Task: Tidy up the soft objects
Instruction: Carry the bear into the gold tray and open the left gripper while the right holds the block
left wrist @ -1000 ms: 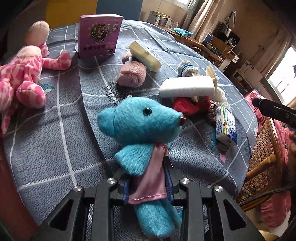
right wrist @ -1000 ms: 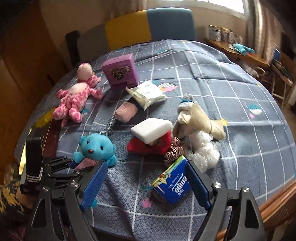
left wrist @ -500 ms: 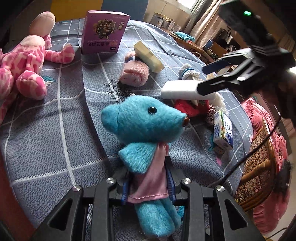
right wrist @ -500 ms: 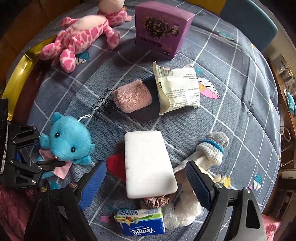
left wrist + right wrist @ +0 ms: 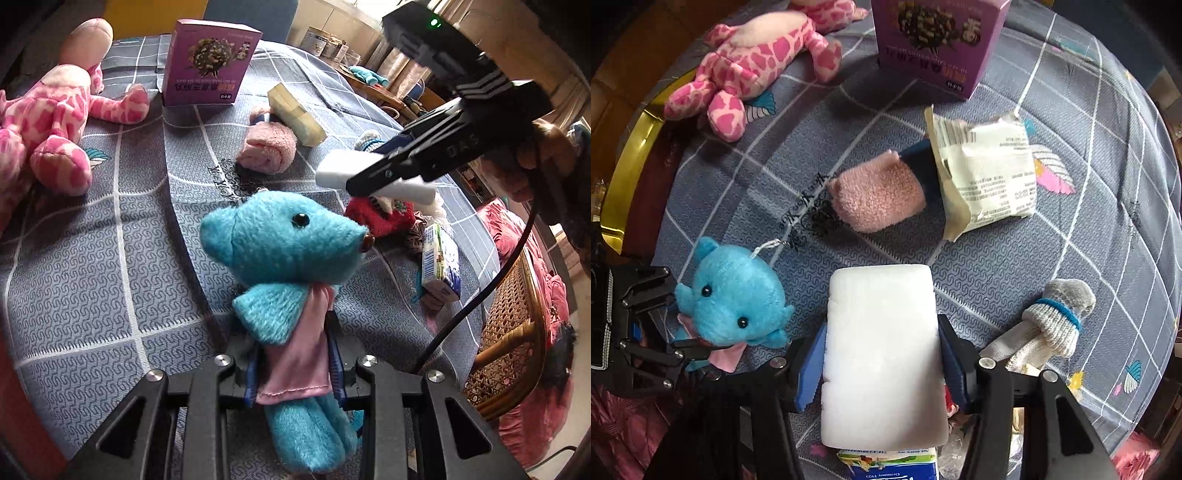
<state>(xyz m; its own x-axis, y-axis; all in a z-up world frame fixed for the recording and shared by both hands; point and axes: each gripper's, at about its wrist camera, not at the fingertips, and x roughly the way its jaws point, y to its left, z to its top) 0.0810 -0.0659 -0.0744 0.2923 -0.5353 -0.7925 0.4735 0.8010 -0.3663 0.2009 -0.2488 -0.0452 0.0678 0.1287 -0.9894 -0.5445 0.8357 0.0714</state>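
Observation:
A blue teddy bear [image 5: 280,243] in a pink scarf stands upright on the grey checked tablecloth [image 5: 92,266]. My left gripper [image 5: 293,365] is shut on its body, the jaws still closing. In the right wrist view the bear [image 5: 735,299] and the left gripper [image 5: 646,332] sit at the lower left. A white foam sponge [image 5: 882,332] lies flat between the blue pads of my right gripper [image 5: 882,354], which points down. Its jaws are closing and press on the sponge's long sides. The left wrist view shows that gripper [image 5: 388,170] clamping the sponge [image 5: 343,164] above a red plush item [image 5: 384,218].
On the cloth lie a pink spotted plush [image 5: 750,62], a purple box [image 5: 931,40], a rolled pink towel [image 5: 879,192], a cream packet [image 5: 990,173], a grey sock [image 5: 1052,317] and a tissue pack [image 5: 441,258]. A wicker chair [image 5: 509,314] stands past the table's right edge.
My right gripper swung in over the white sponge, turned to point down, and its jaws narrowed onto the sponge's sides. The left gripper stayed put with the blue bear.

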